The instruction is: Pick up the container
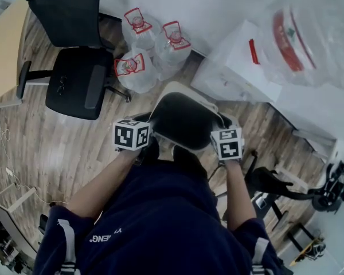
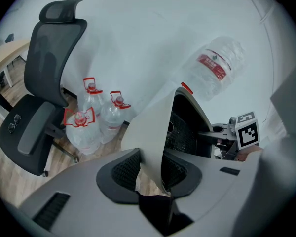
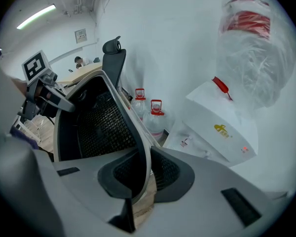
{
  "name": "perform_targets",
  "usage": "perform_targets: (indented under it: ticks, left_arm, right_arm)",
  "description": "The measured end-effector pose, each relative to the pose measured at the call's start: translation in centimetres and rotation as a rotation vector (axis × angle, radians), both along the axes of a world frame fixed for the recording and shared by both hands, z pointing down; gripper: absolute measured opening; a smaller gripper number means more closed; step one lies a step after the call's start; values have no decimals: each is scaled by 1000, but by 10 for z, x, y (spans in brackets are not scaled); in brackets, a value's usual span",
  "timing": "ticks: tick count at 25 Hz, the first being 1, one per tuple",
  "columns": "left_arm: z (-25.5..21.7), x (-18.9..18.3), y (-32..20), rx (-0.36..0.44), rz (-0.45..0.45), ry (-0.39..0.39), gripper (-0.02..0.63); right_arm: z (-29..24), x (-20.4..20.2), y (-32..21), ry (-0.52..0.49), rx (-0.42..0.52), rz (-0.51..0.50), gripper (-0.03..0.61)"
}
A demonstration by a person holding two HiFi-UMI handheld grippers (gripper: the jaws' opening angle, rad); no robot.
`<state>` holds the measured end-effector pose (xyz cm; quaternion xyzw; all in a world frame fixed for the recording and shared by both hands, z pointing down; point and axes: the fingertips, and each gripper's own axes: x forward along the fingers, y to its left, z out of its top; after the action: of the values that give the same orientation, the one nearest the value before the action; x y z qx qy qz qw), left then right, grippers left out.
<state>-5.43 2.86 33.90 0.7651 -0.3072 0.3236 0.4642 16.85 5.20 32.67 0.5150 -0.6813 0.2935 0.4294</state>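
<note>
The container is a cream-walled bin with a dark mesh inside, held up over the wooden floor in front of the person. My left gripper is shut on its left wall, and the left gripper view shows the cream wall pinched between the jaws of that gripper. My right gripper is shut on the opposite rim. In the right gripper view the thin rim passes between the jaws of that gripper, and the mesh inside faces the camera.
A black office chair stands at the left. Three water jugs with red caps sit on the floor ahead. A white water dispenser with an upturned bottle is at the right. A desk edge lies far left.
</note>
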Motion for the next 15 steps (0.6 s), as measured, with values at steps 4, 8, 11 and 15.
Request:
perform_targets:
  ticks: [4,8,11,15]
  left_arm:
    - [-3,2,3,-2,6,3,123]
    - [-3,3,4,-10,6,6,123]
    - [-3,6,3,-13,7,12,124]
    - [-3,6,0,-11,9,6,124]
  right_arm:
    - [-4,1,4,2,2,3,57]
    - [-3,3,5,1,-3,5,57]
    - [-1,5,4,1,-5,8,57]
    - [0,6,2,0,-8,11,57]
